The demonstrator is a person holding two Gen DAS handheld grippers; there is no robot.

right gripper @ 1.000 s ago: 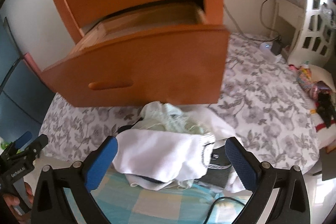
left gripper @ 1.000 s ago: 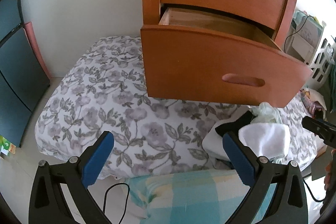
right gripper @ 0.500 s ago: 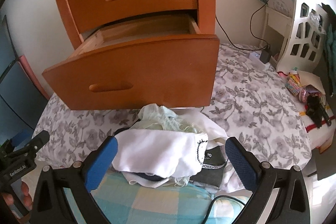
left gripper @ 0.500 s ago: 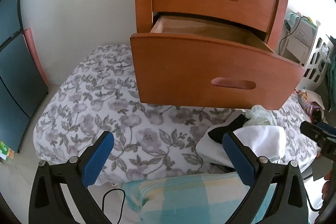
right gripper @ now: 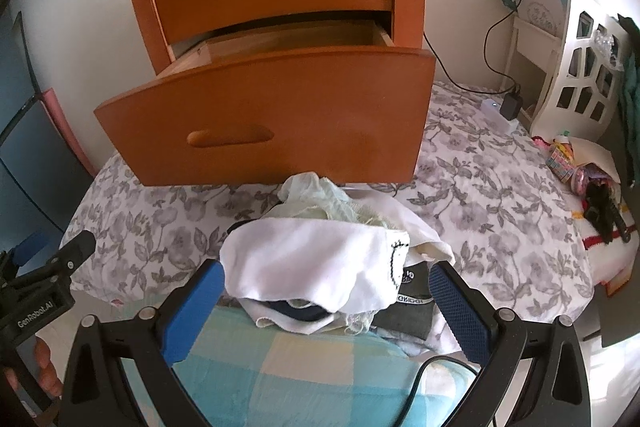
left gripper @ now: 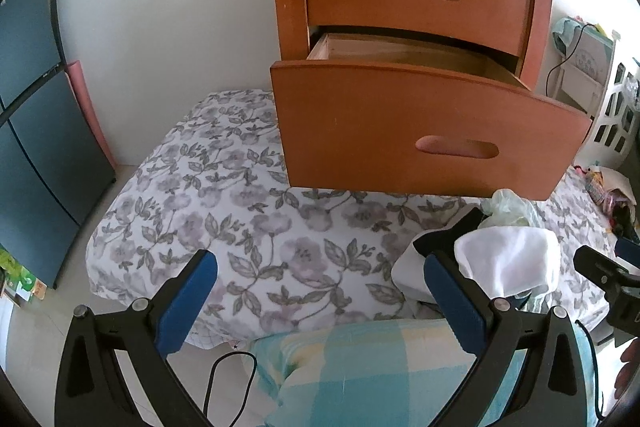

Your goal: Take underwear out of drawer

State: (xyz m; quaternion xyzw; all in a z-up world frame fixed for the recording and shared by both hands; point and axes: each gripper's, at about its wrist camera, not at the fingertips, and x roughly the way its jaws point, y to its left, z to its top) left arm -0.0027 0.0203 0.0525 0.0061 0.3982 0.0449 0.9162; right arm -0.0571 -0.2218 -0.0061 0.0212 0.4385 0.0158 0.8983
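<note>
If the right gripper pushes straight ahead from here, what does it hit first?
Most likely the white garment topping the underwear pile, lying between the open right gripper's fingers; beyond it stands the open drawer's front. Depth is uncertain.

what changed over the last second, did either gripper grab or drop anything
Both grippers pulled back from the nightstand, which now looks smaller and farther off in both views. Neither took hold of or let go of anything: the left gripper and right gripper stayed open and empty. The lower drawer stayed pulled out, and the underwear pile stayed in place on the floral bedding.
</note>
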